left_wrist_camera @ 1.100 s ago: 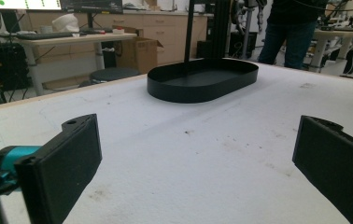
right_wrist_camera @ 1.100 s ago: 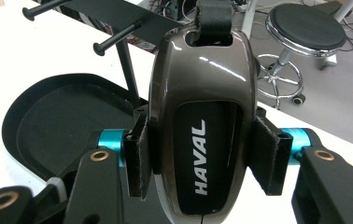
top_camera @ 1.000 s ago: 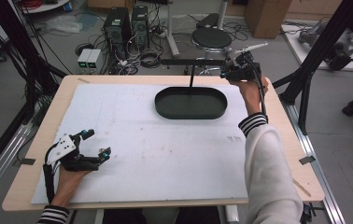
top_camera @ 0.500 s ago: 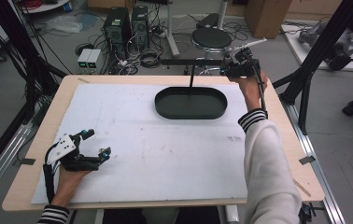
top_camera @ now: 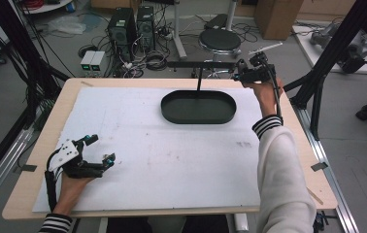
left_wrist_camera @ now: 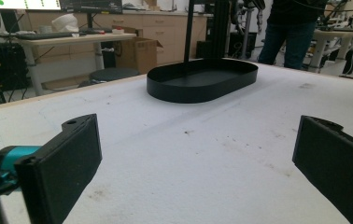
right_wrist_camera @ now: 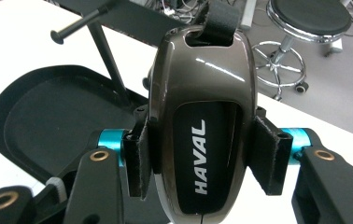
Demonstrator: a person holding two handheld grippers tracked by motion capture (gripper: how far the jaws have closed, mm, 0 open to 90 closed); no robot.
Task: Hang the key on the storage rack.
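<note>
"HAVAL" reads in white letters along the dark panel of the glossy brown key fob (right_wrist_camera: 201, 126).

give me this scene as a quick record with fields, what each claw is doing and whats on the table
right claw: shut on the car key fob, marked HAVAL, held above the table's far right edge
left claw: open, nothing between its pads, low over the white mat at the near left
tray: black oval tray, empty, on the far part of the mat
stand: thin black post with a crossbar rising at the tray
table: wooden top under the mat
</note>
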